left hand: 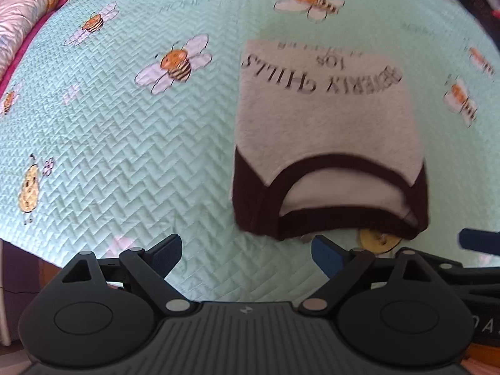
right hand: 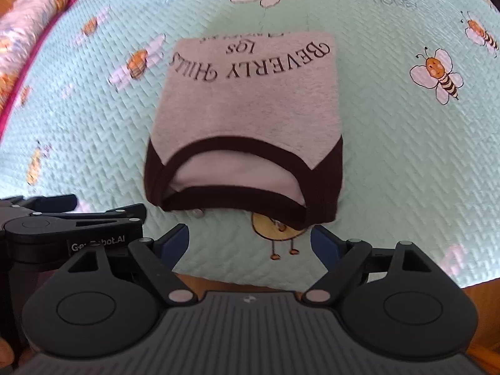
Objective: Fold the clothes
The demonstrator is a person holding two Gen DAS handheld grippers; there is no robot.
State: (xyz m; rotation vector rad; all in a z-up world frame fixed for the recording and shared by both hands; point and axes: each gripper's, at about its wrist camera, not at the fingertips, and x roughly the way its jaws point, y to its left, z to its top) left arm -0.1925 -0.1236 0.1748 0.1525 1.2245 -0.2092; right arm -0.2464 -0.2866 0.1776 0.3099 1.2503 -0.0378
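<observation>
Shirt (left hand: 325, 118) lies folded into a compact rectangle on the quilted mint bedspread (left hand: 140, 156), just ahead of both pairs of tongs and touching neither. It is grey with a dark brown collar band and dark brown shoulder panels; the open neckline faces the tongs, and the printed lettering "BEVERLY HILLS" reads upside down on the far half of the fold.

The left tongs (left hand: 247, 253) stand with their blue-padded fingers spread wide apart, nothing between them. From them the shirt sits ahead and to the right, its collar edge close beyond the right-hand finger (left hand: 325, 254). A blue finger tip of the other tool pokes in at the far right edge of this view.

The right tongs (right hand: 250, 243) are likewise spread wide and hold nothing. From them the shirt (right hand: 247, 103) lies straight ahead, its collar edge near their fingertips and partly covering a yellow cartoon figure (right hand: 278, 231) printed on the bedspread. The body of the left tool appears close beside them on the left, level with the bed's near edge.

The bedspread (right hand: 390, 156) carries printed bees (right hand: 437, 75) and faint lettering. Well beyond the tongs to the left, a floral pillow or bolster (left hand: 34, 3) with a pink-red border lies along the far side of the bed. Both views are slightly blurred.
</observation>
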